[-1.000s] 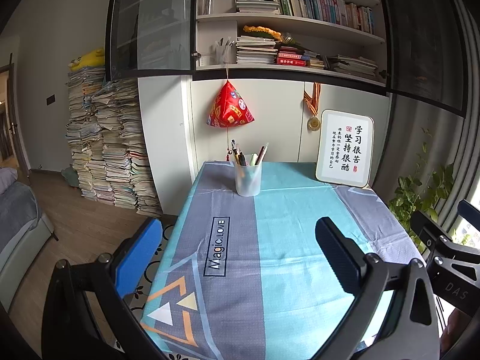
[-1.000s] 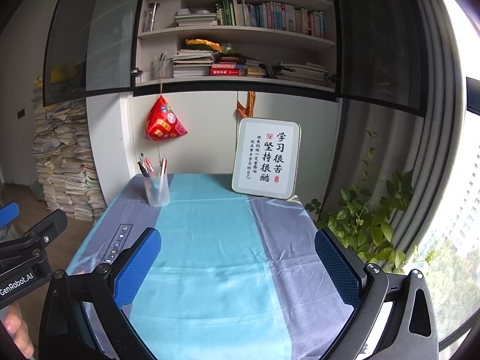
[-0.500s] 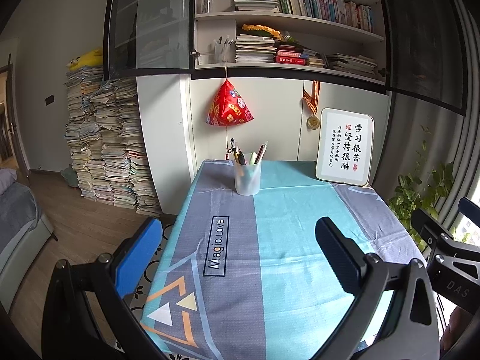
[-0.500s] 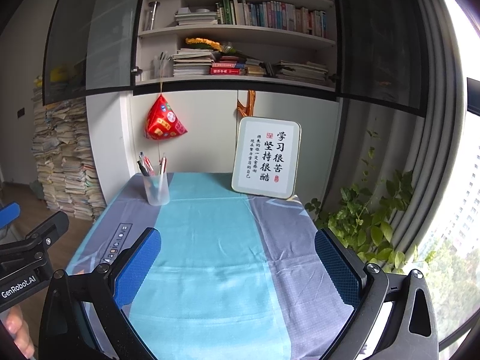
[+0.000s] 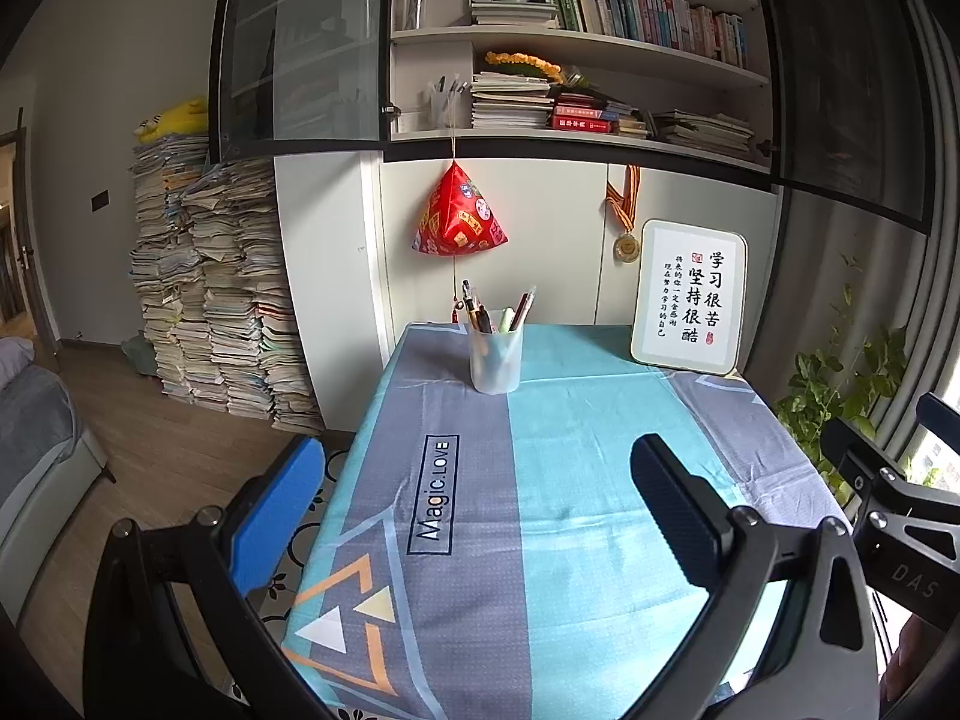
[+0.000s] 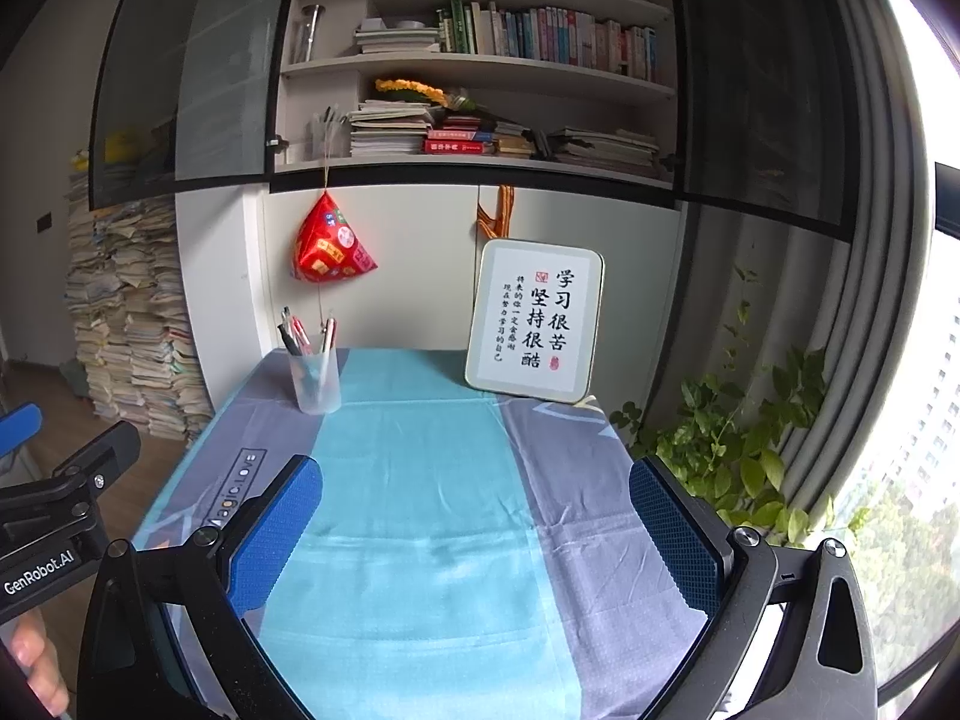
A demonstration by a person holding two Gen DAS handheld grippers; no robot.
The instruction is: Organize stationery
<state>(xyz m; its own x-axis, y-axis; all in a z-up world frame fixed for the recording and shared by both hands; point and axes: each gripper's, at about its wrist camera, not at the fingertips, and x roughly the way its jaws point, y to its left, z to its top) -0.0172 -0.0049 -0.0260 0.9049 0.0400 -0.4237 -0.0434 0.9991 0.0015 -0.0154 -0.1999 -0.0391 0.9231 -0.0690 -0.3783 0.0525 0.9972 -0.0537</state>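
A translucent pen cup (image 5: 495,358) (image 6: 314,381) holding several pens stands upright at the far left of the table, on the teal and grey cloth (image 5: 576,462) (image 6: 414,480). My left gripper (image 5: 477,501) is open over the near left part of the table, well short of the cup, with nothing between its fingers. My right gripper (image 6: 474,531) is open too, above the near middle of the cloth, and holds nothing. Each gripper's body shows at the edge of the other's view.
A framed calligraphy board (image 5: 690,297) (image 6: 536,321) leans on the wall at the far right. A red pyramid ornament (image 5: 459,219) hangs above the cup. Bookshelves run overhead. Stacked papers (image 5: 210,288) fill the floor at left; a plant (image 6: 738,438) at right.
Both views have shifted very slightly; the scene sits a touch higher in the left wrist view. The cup and board have not moved, and both grippers stay open.
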